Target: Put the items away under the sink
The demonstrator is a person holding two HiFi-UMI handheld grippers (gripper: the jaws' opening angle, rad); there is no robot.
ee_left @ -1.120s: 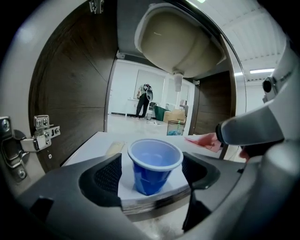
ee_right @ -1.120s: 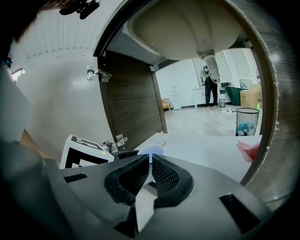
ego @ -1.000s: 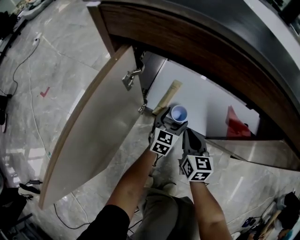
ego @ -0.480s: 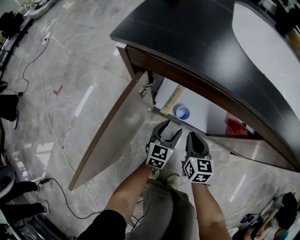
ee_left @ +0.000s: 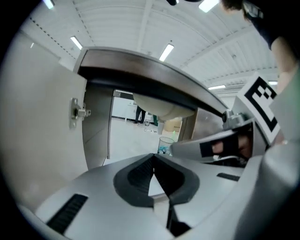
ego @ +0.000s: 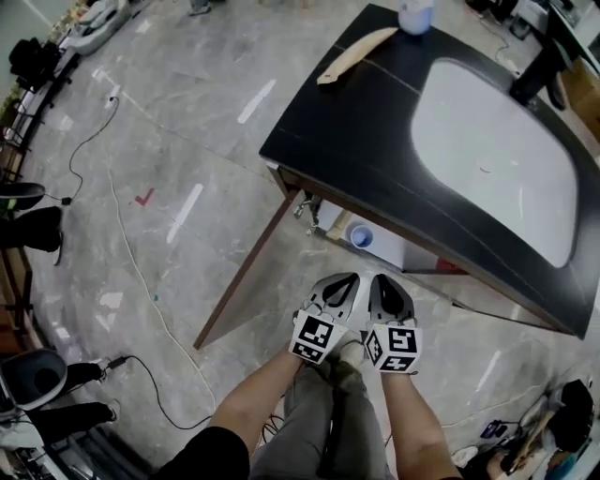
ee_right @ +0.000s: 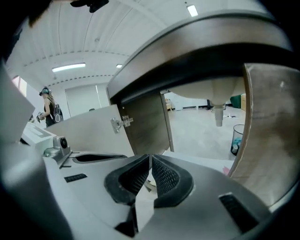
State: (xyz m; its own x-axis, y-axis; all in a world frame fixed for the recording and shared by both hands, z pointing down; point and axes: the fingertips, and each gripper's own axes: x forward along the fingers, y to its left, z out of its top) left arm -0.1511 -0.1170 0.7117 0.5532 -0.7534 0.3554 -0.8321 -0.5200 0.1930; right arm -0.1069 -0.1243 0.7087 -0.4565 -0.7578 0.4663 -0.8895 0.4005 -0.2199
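Left gripper [ego: 339, 284] is closed on nothing. Its jaws have just been closing, and in its own view the pads meet with only air between them. A second ago it stood wide around the blue-rimmed cup [ego: 360, 235] inside the cabinet [ego: 398, 253]. Now that cup stands alone on the white cabinet floor, ahead of and below the gripper and well apart from it. Right gripper [ego: 388, 287], just beside the other on its right, is likewise shut and empty.

Both have risen and drawn back from the opening toward the person's body. The head view has lifted with them and now takes in the whole bench [ego: 375, 122], with its sink basin [ego: 487, 159] above and beyond the two grippers. The cabinet door [ego: 246, 272] hangs open ahead and to the left of them.

By my reading the cup's step is finished: it is released upright under the sink and nothing is in hand.

Far ahead, on the bench's far corner, lie a wooden utensil [ego: 354, 56] and just beyond it a pale container [ego: 415, 14]. The container may be another cup, but it is too small here to be sure. I judge these to be the items left to fetch, so the task looks part done, with the open door ready for the next trip.
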